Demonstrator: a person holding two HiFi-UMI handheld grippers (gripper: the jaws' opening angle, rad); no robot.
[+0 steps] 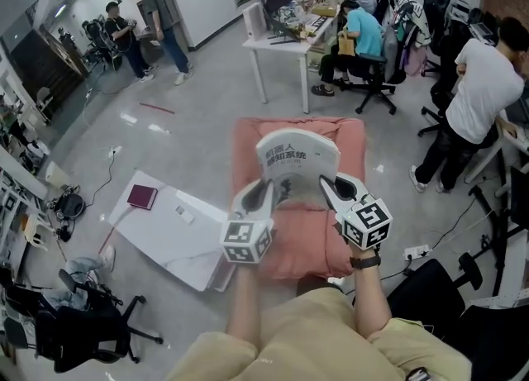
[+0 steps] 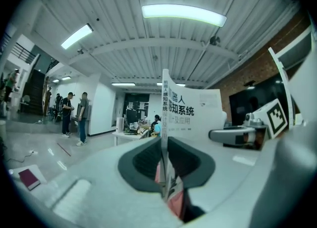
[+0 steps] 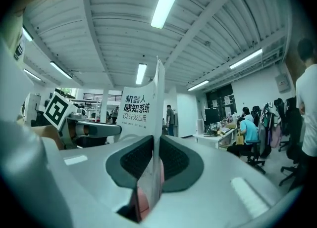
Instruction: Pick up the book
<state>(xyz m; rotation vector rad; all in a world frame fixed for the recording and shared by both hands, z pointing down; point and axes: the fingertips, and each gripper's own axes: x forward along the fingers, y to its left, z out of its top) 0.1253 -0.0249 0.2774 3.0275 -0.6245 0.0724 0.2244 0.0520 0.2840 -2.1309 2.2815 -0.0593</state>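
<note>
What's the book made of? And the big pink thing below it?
The book looks like paper with a smooth white printed cover; its pages bow in a curve. The pink thing seems to be soft fabric padding, maybe a cushion: it shows puffy folds.

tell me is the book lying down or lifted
Lifted: left tool and right tool each clamp the book, above the pink cushion.

The book [image 1: 296, 163] is a thin white paperback with black Chinese print on the cover. It's hanging up in the air, cover facing up, bowing upward in the middle. Its side edges are being pinched by the left gripper [image 1: 263, 195] and right gripper [image 1: 334, 190], above a pink cushion [image 1: 349, 135].
</note>
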